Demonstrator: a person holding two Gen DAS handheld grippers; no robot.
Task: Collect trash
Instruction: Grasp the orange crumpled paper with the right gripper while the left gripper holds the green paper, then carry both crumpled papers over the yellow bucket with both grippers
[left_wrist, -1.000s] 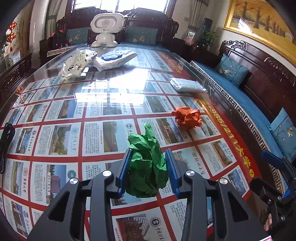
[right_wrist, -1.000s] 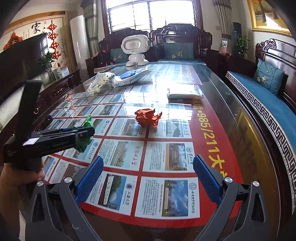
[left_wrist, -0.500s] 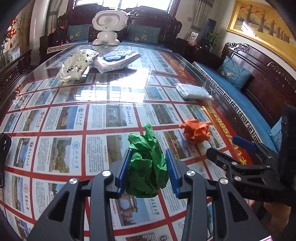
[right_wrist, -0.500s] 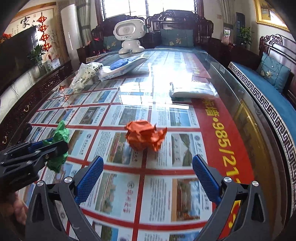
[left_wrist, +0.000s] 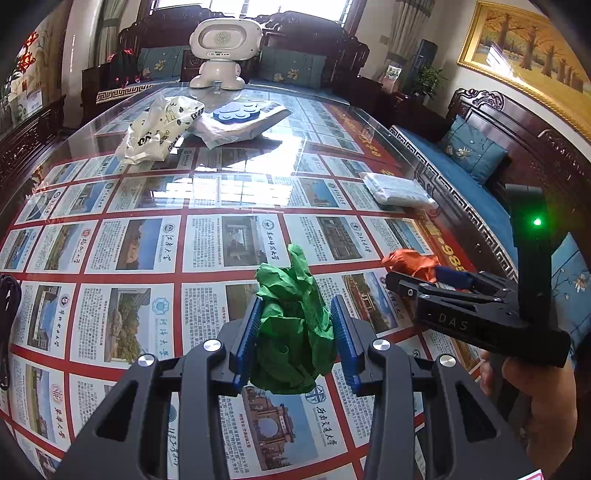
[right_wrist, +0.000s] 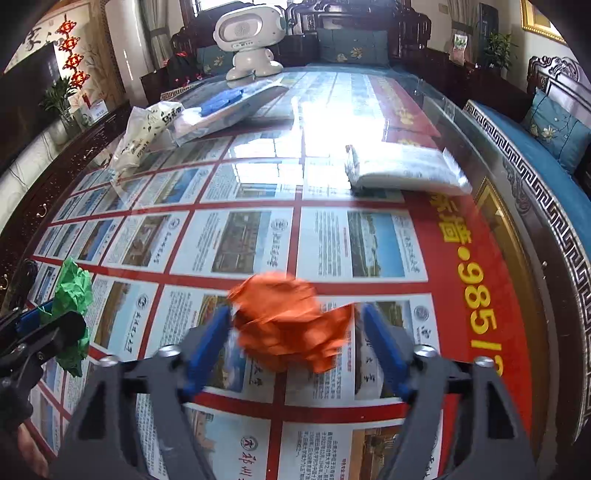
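Note:
My left gripper (left_wrist: 295, 339) is shut on a crumpled green paper ball (left_wrist: 291, 332) and holds it above the glass-topped table (left_wrist: 221, 192). The ball also shows at the left of the right wrist view (right_wrist: 72, 291). A crumpled orange paper ball (right_wrist: 288, 325) lies on the table between the blue pads of my right gripper (right_wrist: 295, 343). The pads stand close on both sides of it and the jaws are still open. In the left wrist view the orange ball (left_wrist: 410, 260) sits at the tip of the right gripper (left_wrist: 424, 284).
A flat white packet (right_wrist: 402, 171) lies at the table's right side. A printed plastic bag (left_wrist: 159, 127) and a white package with a blue piece (left_wrist: 236, 118) lie further back. A white toy robot (left_wrist: 221, 51) stands at the far end. Dark wooden sofas surround the table.
My right gripper has moved forward over the table until the orange ball sits between its pads, and its jaws have narrowed. My left gripper keeps holding the green ball.

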